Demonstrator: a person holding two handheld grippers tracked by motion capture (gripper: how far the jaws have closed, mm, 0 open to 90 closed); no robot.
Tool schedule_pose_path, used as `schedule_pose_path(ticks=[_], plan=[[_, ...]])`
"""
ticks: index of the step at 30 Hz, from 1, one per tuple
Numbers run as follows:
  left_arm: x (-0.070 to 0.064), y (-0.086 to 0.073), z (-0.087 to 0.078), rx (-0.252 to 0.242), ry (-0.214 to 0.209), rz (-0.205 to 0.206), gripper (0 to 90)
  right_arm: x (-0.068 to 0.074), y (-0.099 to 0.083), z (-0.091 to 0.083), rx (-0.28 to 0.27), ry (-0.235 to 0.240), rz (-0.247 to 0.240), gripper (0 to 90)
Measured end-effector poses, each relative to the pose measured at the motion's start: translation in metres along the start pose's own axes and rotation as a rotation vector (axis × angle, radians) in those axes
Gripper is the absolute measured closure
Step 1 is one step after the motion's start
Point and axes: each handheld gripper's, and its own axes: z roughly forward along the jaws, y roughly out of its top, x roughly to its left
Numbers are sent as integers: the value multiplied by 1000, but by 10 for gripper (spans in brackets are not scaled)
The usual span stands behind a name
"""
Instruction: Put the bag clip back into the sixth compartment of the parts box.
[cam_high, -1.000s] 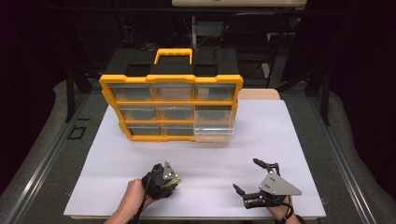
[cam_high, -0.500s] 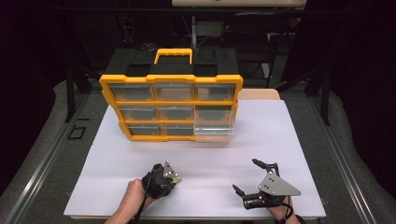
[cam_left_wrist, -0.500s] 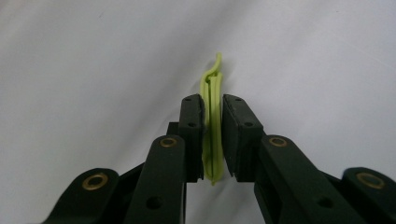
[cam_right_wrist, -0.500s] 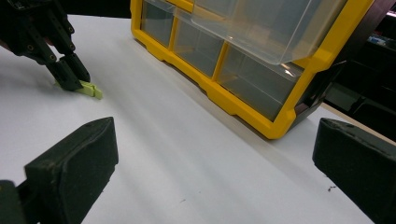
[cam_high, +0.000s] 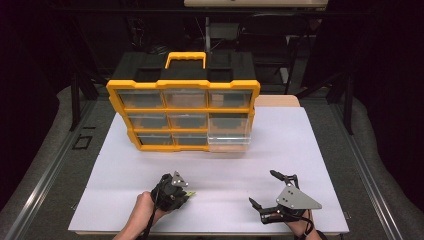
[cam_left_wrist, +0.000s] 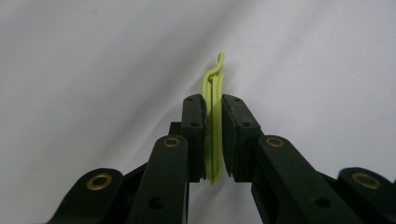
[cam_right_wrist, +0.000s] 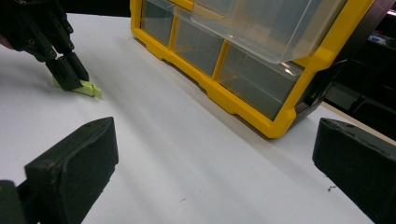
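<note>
Left gripper view | green clip | clamped upright between both fingers

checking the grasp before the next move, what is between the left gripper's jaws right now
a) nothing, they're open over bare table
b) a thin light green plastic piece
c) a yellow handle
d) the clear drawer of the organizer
b: in the left gripper view the left gripper has both jaws pressed against a thin light green plastic piece whose tip sticks out past them over the white table; the right gripper stands open.
</note>
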Motion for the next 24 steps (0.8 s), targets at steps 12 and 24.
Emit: schedule_pose_path(ticks=[12,24], plan=[[6,1,-6,-2,8,-15,803,0,0,0,1,-1,-2,0],[12,6,-14,-6,26,-1,803,0,0,0,2,-4,-1,0]])
